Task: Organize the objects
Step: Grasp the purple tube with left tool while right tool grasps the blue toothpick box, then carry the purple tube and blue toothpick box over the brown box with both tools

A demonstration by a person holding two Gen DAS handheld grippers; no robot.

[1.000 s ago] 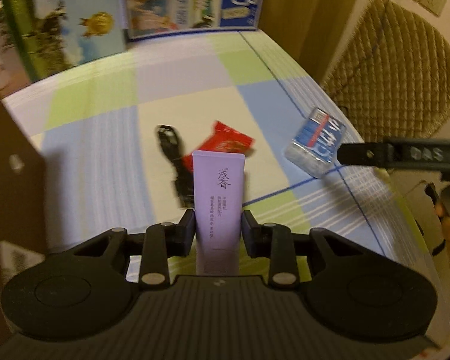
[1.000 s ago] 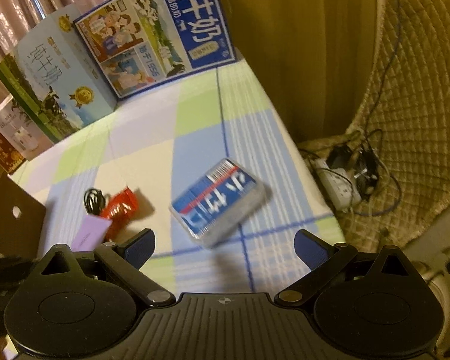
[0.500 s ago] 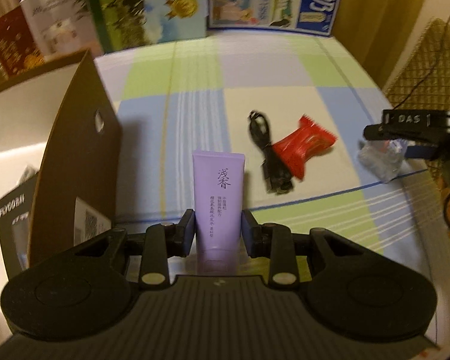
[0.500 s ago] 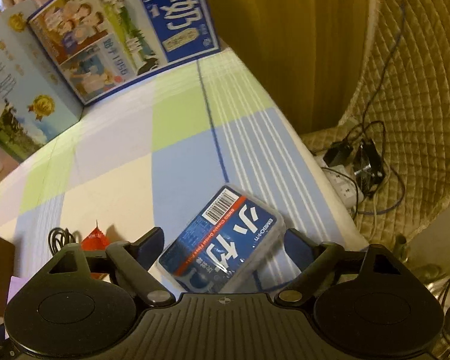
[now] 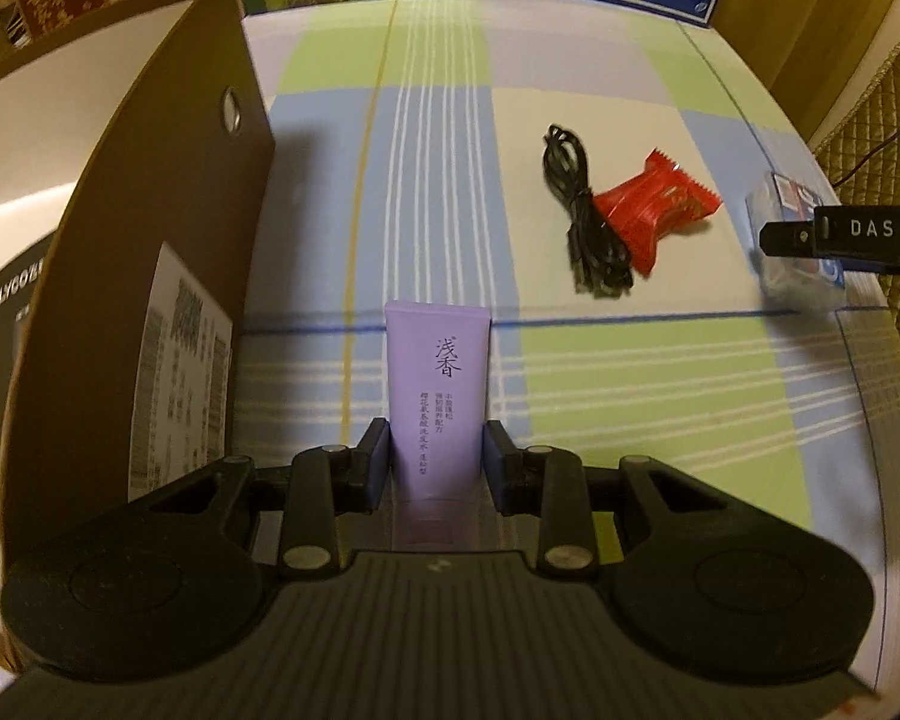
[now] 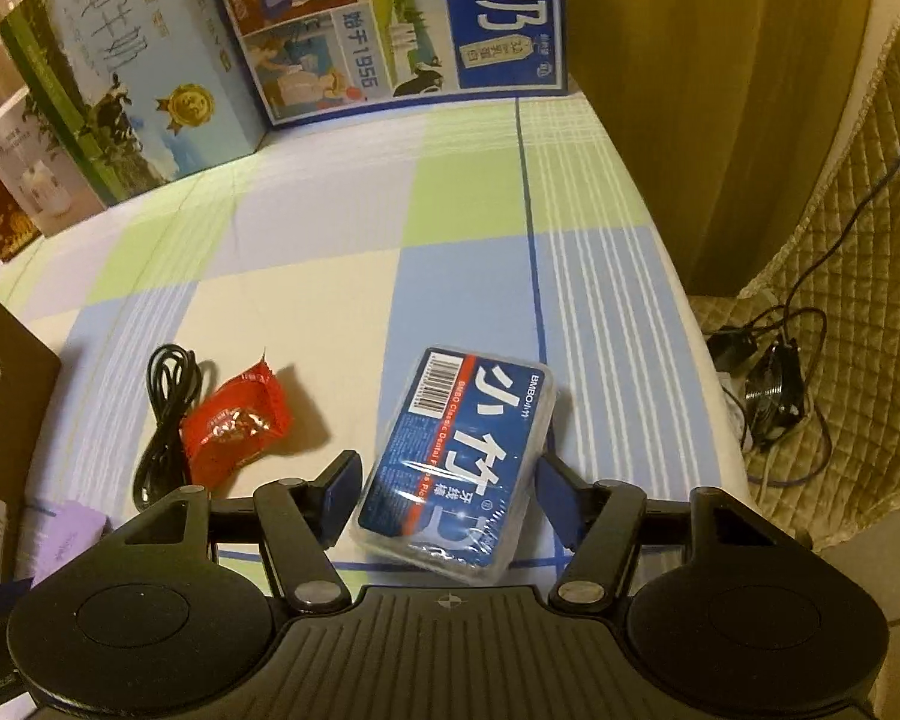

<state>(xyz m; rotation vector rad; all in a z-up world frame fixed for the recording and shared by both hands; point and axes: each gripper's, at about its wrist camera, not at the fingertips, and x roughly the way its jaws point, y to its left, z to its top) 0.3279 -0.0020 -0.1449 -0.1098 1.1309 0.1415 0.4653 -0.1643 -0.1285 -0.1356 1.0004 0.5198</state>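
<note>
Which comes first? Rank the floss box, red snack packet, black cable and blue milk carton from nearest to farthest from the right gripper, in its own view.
1. Floss box, between the closing right gripper jaws.
2. Red snack packet, left.
3. Black cable, just beyond, left.
4. Blue milk carton, far edge.

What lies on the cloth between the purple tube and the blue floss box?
In the left wrist view, a black cable and a red snack packet lie between the purple tube and the blue floss box.

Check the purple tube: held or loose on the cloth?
Held. The lavender plastic tube sits clamped between both pads of the left tongs, its crimped end sticking out over the checked tablecloth.
</note>
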